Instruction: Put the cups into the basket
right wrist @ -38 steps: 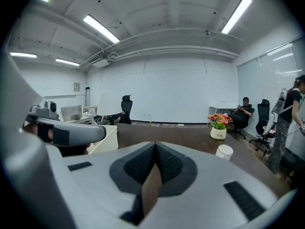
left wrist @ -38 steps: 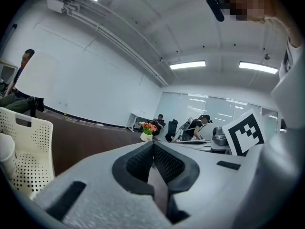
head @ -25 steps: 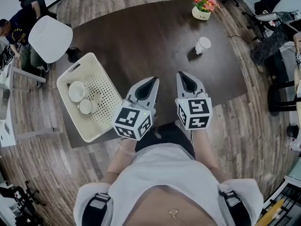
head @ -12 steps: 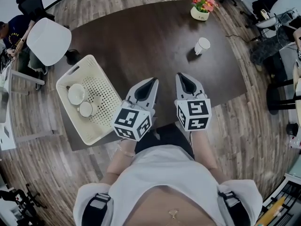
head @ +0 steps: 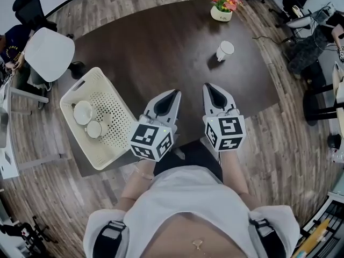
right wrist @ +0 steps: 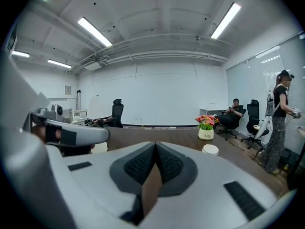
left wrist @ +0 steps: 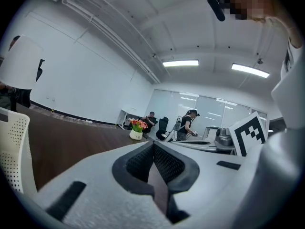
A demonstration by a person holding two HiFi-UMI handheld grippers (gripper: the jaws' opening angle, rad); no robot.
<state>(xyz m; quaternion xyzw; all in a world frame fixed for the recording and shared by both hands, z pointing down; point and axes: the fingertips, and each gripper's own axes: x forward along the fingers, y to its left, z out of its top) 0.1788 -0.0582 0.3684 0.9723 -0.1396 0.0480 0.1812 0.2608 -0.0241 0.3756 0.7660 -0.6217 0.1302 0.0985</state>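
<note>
Three round white cups are seen. A wider cup (head: 83,112) and a smaller cup (head: 94,129) are set mouth up, side by side and touching, inside the basket (head: 114,107), close to its long wall away from the person. A third cup (head: 224,50) is left on the dark wood-grain desk (head: 161,47), well apart from the basket and near a white pot of flowers (head: 221,7). Its sides are plain and smooth; whether its mouth is turned up cannot be told.

The basket is made of cream plastic, oblong with rounded corners. Its floor is pierced with small holes and a handle slot is cut in its far short end. Its long axis is laid slantwise on the desk's left edge, from far left to near right.

The left tongs (head: 176,92) and the right tongs (head: 207,86) are held level above the near edge of the desk, pointing away from the person. Both are pressed together, and nothing is pinched between their ribbed black pads.
</note>
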